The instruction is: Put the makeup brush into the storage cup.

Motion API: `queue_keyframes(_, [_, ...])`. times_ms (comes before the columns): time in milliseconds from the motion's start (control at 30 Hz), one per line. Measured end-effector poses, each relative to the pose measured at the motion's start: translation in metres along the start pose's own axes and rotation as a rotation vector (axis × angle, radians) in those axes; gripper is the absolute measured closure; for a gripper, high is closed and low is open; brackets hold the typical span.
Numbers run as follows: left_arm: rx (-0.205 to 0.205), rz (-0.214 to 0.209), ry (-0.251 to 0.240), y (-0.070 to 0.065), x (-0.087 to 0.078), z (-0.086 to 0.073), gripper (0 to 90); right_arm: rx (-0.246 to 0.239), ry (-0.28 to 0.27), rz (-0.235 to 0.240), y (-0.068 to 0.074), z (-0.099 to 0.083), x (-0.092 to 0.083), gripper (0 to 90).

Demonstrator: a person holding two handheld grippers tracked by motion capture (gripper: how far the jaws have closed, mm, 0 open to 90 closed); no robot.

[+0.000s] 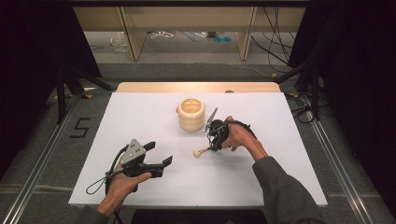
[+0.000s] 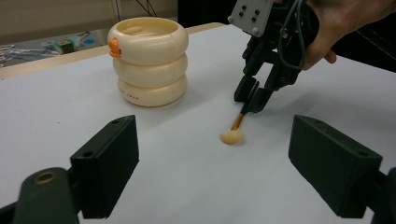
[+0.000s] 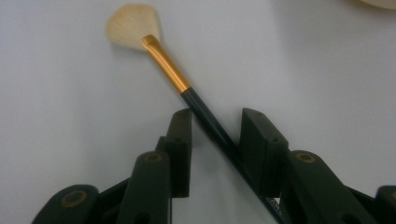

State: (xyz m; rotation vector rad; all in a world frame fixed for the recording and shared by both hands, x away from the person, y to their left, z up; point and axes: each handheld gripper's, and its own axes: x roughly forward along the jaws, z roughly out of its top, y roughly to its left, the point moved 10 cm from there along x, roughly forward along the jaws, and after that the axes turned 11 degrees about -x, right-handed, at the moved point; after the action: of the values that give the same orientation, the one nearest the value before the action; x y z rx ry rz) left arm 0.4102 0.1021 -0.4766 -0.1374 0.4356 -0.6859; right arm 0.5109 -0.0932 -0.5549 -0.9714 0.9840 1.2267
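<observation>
Two grippers, high view: left gripper (image 1: 161, 154) hovers with jaws apart over the white table (image 1: 140, 116); right gripper (image 1: 212, 145) tips down onto a fan brush (image 1: 201, 152) near a cream ringed container (image 1: 191, 114).
Left gripper view: brush lies on the table, bristles toward camera, handle between the right gripper's jaws.
Right gripper view: jaws straddle the dark handle diagonally; whether both pads press on it I cannot tell.

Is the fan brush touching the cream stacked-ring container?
Apart. The left gripper view shows bare white table between the fan brush and the cream stacked-ring container.
</observation>
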Motion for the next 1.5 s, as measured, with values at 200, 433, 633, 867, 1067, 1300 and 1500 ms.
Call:
queue_keyframes(200, [0.002,0.002,0.000,0.0005,0.0000,0.0000,15.9,0.006,0.008,0.000,0.0000,0.0003,-0.0001,67.1])
queue_keyframes(433, [-0.007,0.003,-0.001,0.0005,0.0002,-0.0003,15.9,0.001,0.018,-0.003,0.0018,0.0009,-0.0002,73.0])
queue_keyframes(633, [-0.008,0.005,-0.001,0.0005,0.0001,-0.0004,15.9,-0.011,0.025,-0.004,0.0005,0.0003,-0.0002,76.7])
queue_keyframes(867, [-0.008,0.005,-0.002,0.0008,0.0001,0.0001,15.9,-0.021,0.041,0.002,-0.0009,-0.0003,-0.0002,78.5])
queue_keyframes(1067, [-0.007,0.004,-0.002,0.0005,-0.0001,0.0001,15.9,-0.028,0.076,0.009,-0.0001,0.0014,0.0001,79.4])
queue_keyframes(1300, [-0.006,0.003,0.000,0.0003,-0.0003,-0.0002,16.0,-0.032,0.093,0.009,0.0004,0.0018,0.0002,80.4])
queue_keyframes(1500, [0.010,0.001,0.003,0.0011,-0.0003,-0.0003,16.0,-0.033,0.099,0.011,0.0010,0.0023,0.0002,81.5])
